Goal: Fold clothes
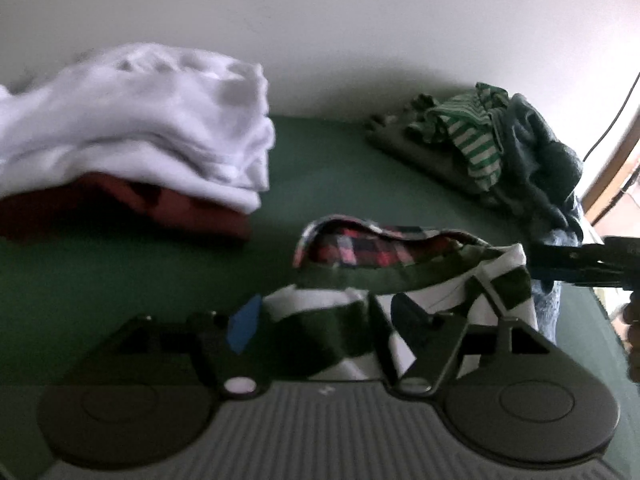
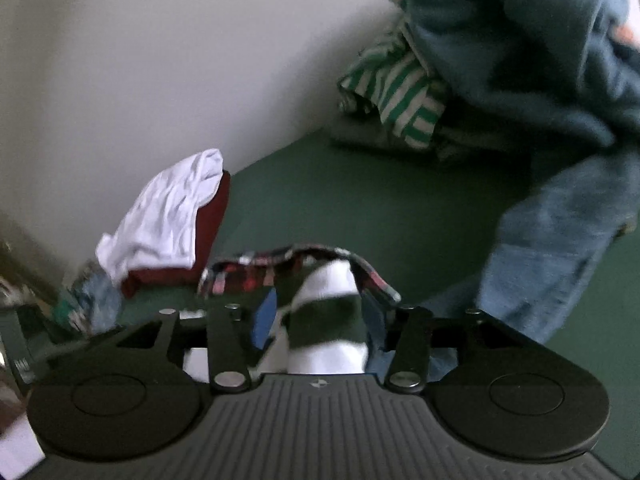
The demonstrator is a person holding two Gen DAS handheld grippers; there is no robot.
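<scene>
A green-and-white striped garment (image 1: 332, 332) (plaid-lined) is clamped by the left gripper (image 1: 320, 324) and right gripper (image 2: 320, 320), jaws narrowed, above the green table (image 1: 120, 272).

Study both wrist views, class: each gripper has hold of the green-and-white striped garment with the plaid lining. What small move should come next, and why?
Probably carry the striped garment toward the bare green surface and lay it flat. Both the left gripper and right gripper pinch it bunched, plaid lining showing, so it needs spreading before any fold. The folded white stack and unfolded pile leave that middle free.
</scene>
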